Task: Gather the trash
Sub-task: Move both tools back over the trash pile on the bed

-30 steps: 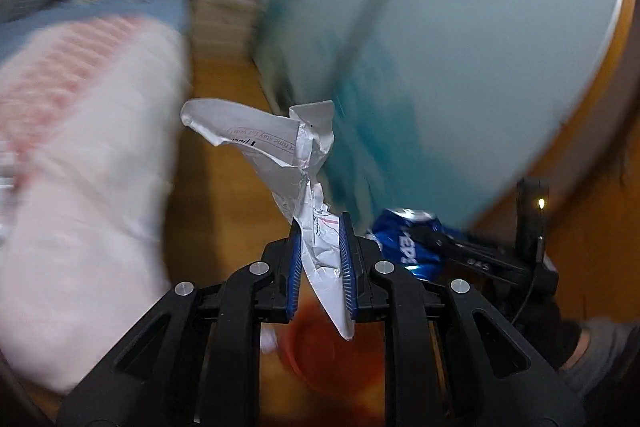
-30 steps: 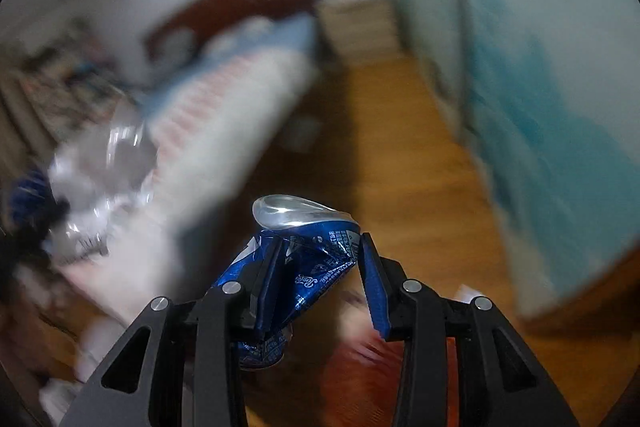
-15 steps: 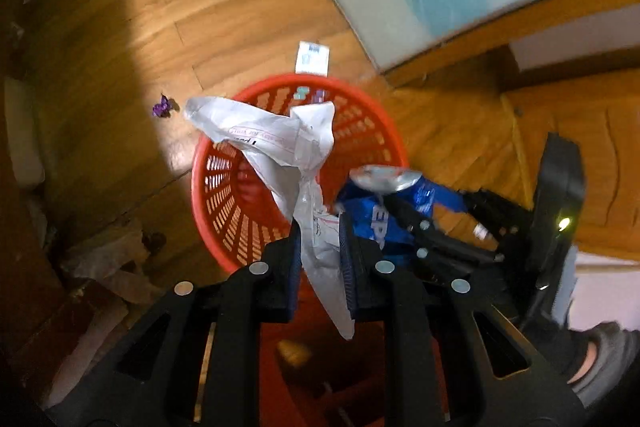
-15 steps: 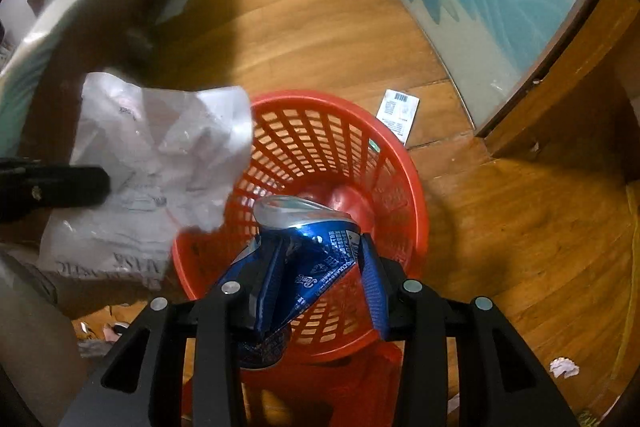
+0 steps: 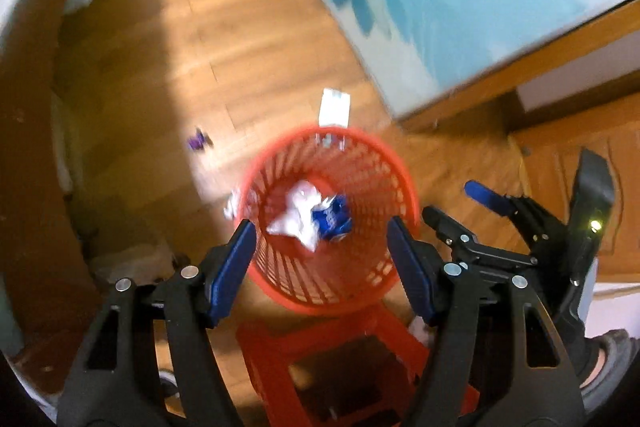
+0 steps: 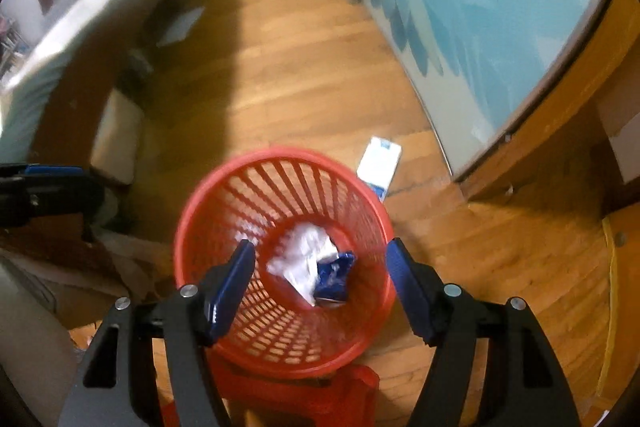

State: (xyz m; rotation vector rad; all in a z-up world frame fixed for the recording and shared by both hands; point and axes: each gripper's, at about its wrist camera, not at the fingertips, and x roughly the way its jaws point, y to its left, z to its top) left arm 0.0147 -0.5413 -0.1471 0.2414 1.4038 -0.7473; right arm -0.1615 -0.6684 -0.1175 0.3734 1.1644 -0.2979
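Left gripper (image 5: 320,259): jaws apart, empty.
Right gripper (image 6: 320,283): jaws apart, empty.
Red basket (image 6: 208,203): mid-frame beneath both, holding crumpled paper (image 6: 298,257) and blue can (image 6: 334,275).
Next trash: white card (image 6: 378,163) (floor, upper right of basket), likelier nearer the right gripper.

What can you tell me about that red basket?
The red basket is round, seemingly plastic, with slotted lattice walls and a solid rim. It stands upright, apparently atop a red stool on the wooden floor. At its bottom lie crumpled white paper and a crushed blue can, touching.
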